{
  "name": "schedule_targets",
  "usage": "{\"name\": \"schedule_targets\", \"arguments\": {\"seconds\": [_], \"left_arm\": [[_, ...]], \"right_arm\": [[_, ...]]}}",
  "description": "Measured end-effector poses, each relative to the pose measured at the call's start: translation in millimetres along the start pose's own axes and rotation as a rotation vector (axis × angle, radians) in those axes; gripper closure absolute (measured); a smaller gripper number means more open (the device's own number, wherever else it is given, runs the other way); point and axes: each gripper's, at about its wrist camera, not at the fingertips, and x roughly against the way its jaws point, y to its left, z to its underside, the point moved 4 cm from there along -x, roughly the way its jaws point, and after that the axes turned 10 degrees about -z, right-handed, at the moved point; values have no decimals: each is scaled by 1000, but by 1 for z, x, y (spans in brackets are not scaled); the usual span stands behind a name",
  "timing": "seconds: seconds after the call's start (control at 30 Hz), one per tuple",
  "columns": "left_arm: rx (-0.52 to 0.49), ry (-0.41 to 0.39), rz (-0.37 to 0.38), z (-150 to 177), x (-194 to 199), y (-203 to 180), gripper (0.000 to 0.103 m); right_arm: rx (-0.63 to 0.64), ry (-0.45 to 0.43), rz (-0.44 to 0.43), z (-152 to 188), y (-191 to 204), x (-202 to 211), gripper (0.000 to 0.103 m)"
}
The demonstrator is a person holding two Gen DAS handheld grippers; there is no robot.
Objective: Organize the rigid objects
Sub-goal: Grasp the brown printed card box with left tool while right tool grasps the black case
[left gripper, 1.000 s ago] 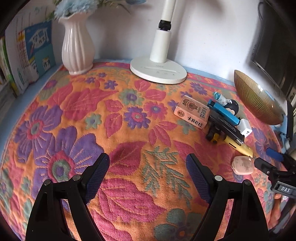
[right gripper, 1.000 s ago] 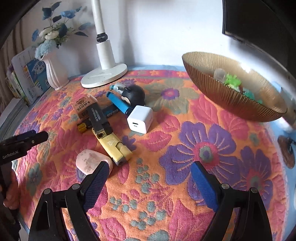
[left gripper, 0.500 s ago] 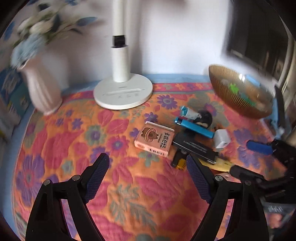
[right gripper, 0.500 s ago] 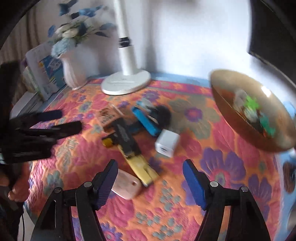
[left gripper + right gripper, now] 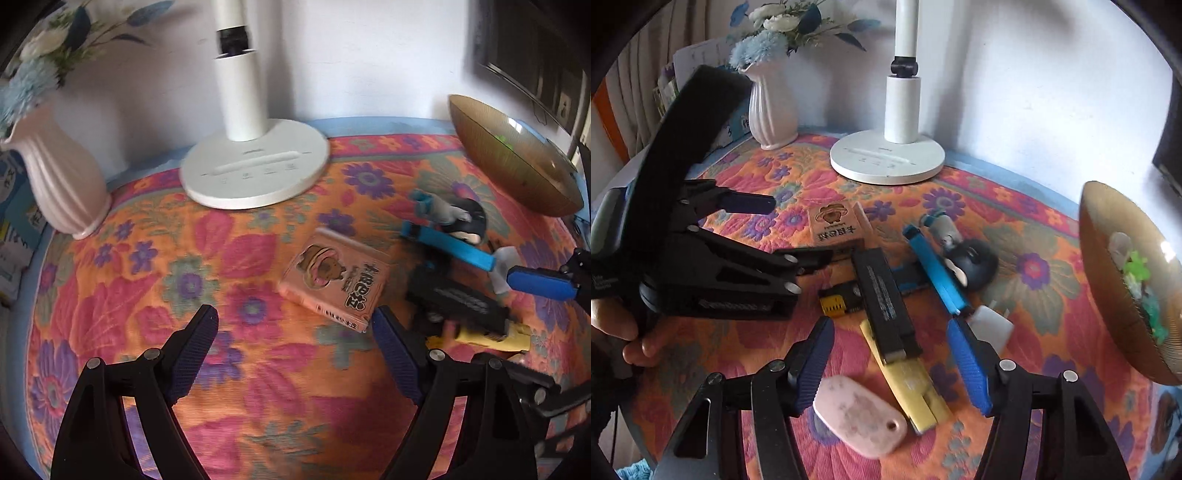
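A pile of small objects lies on the floral cloth: a pink box with a bear (image 5: 338, 282) (image 5: 836, 225), a black bar (image 5: 884, 302) (image 5: 460, 304) over a yellow piece (image 5: 916, 384), a blue bar (image 5: 938, 269) (image 5: 448, 245), a black round toy (image 5: 975, 264), a white charger (image 5: 991, 326) and a pink tag (image 5: 858, 419). My left gripper (image 5: 295, 349) is open, its right fingertip just beside the box's near corner. My right gripper (image 5: 890, 358) is open, its jaws on either side of the black bar and yellow piece.
A gold bowl (image 5: 1126, 291) (image 5: 513, 162) holding small green items stands at the right. A white lamp base (image 5: 255, 168) (image 5: 888, 157) and a pink vase (image 5: 61, 177) (image 5: 772, 107) stand at the back. Books (image 5: 16, 229) lean at the left edge.
Both grippers moved forward toward the pile. The left one swung right, bringing the bear box near its right finger. The right one came down over the black bar and yellow piece.
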Motion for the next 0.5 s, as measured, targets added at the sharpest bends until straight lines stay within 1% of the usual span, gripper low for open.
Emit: {"name": "schedule_targets", "arguments": {"seconds": [0.07,0.1,0.17,0.2,0.23,0.3,0.33,0.37,0.4,0.43,0.5], "left_arm": [[26,13,-31,3,-4,18,19],[39,21,-46,4,-6,26,19],[90,48,-96,8,-12,50,20],[114,55,-95,9,-14,57,21],[149,60,-55,9,-13,65,21],[184,47,39,7,-7,64,21],[192,39,123,5,-2,56,21],[183,42,171,2,0,48,20],[167,45,197,0,2,38,19],[137,45,203,-5,2,21,19],[107,53,177,-12,-5,2,19]], "right_arm": [[-18,-3,-24,0,-1,-4,57],[-24,-3,-31,-1,-1,-5,61],[-47,-6,-48,1,-5,-6,63],[-59,-8,-61,1,-6,-7,63],[-74,-8,-75,2,-8,-8,63],[-96,-6,-98,2,-11,-10,63],[-101,-5,-102,2,-12,-12,63],[-103,-2,-102,2,-12,-14,63],[-103,1,-102,3,-11,-15,63],[-104,1,-100,3,-11,-16,63],[-102,-2,-103,3,-10,-15,73]]}}
